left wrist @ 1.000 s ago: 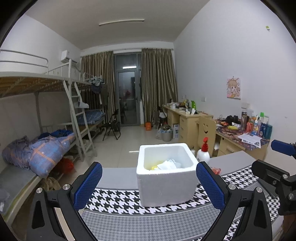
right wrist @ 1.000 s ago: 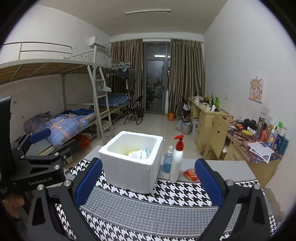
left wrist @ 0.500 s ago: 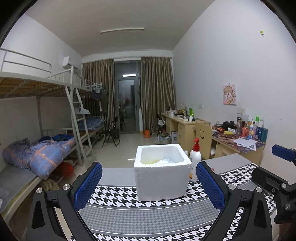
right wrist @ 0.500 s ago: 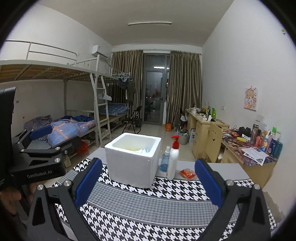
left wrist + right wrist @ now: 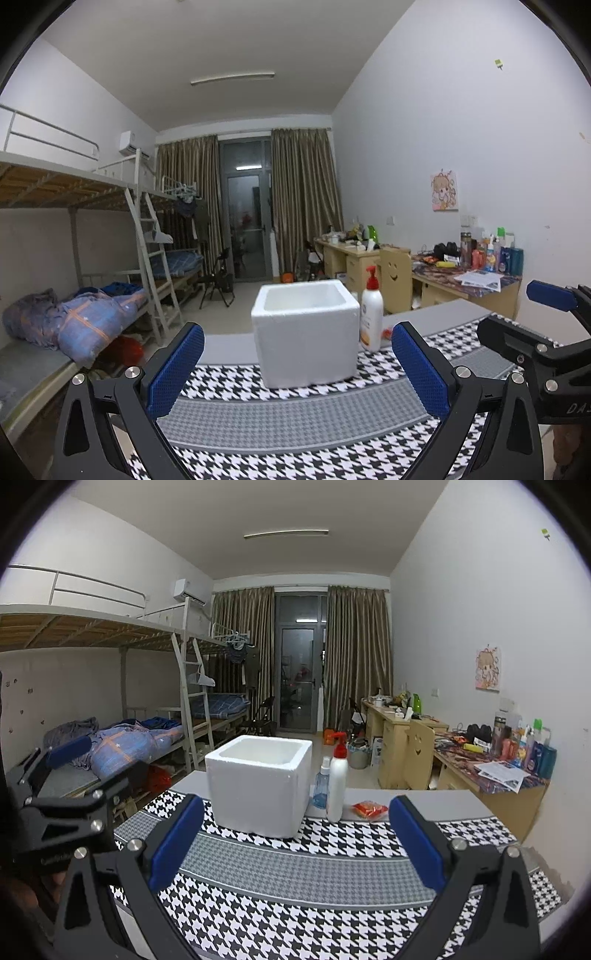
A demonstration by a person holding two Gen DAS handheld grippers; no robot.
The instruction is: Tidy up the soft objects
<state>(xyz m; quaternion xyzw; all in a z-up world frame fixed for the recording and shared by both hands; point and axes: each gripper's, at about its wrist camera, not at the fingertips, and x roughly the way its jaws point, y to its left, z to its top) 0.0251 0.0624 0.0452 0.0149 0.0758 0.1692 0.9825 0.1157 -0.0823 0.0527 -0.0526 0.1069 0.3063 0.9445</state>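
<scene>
Left wrist view: left gripper spread wide, holding nothing, above the near edge of the houndstooth table. White foam box upright toward the far edge, pump bottle just beside its right wall.

Right wrist view: right gripper likewise wide, empty. Foam box left of centre; spray bottle, pump bottle, then an orange packet rightward along the far edge.

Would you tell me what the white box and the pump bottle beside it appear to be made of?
White box: likely expanded polystyrene foam; matte, thick walls, grainy edges. Pump bottle: probably smooth, slightly glossy white plastic with a red pump head.
</scene>
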